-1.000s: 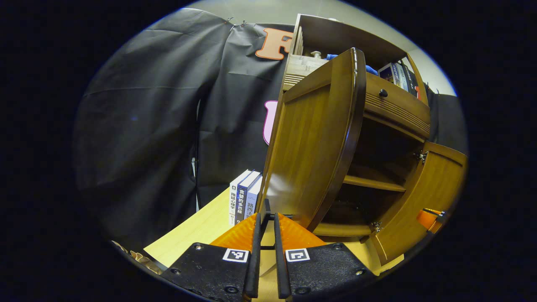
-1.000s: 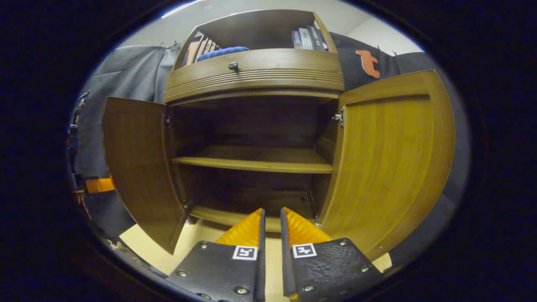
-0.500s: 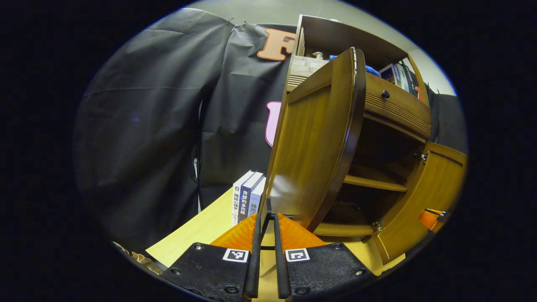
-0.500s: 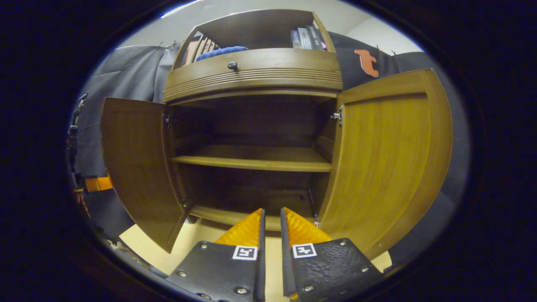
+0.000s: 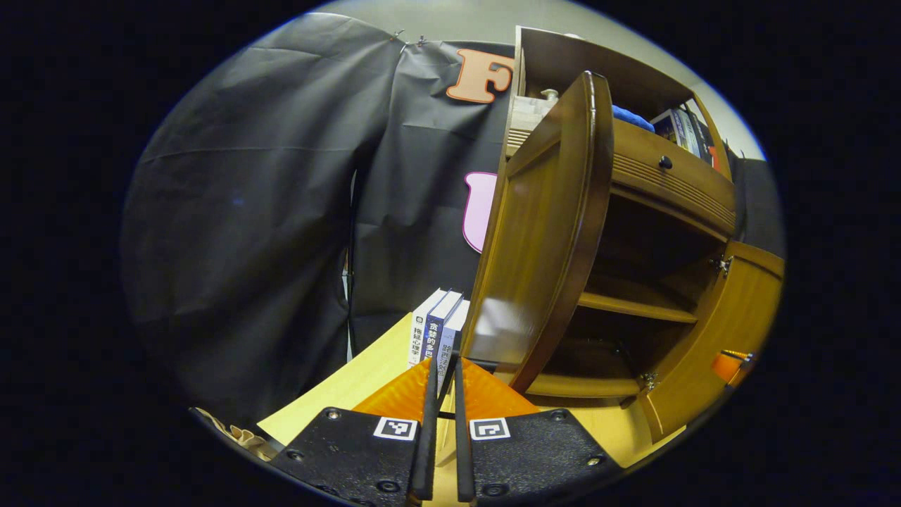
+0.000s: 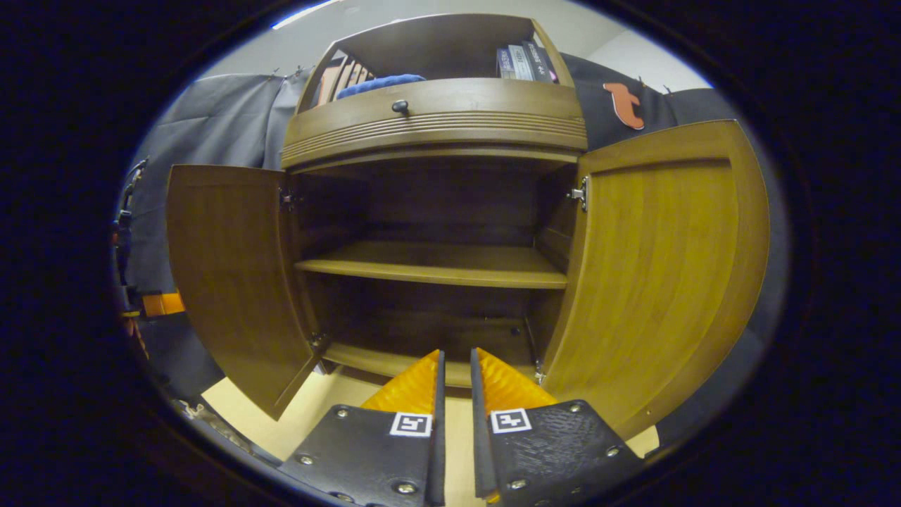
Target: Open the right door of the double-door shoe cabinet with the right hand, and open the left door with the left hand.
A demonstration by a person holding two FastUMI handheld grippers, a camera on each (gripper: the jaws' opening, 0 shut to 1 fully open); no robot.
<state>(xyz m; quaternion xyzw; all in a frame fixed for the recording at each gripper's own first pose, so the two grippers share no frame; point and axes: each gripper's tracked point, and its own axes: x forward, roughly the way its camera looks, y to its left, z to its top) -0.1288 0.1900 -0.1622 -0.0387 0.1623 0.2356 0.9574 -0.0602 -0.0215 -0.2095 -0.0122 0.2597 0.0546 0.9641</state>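
Both grippers, left (image 5: pixel 442 366) and right (image 6: pixel 455 362), are nearly clenched on nothing, with the left door (image 5: pixel 545 239) at my one o'clock and the right door (image 6: pixel 658 267) swung wide, so I judge a careless pull-back could knock the books (image 5: pixel 438 331).

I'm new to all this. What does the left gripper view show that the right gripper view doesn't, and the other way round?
Left gripper view: three books standing on the table beside the cabinet, and the left door seen at a steep angle.
Right gripper view: the cabinet head-on, with the left door and right door both swung wide and seen broadside.
Shared: the shelf, the drawer knob, the blue cloth on top. Each view also has its own tool at the bottom, the left tool and the right tool.
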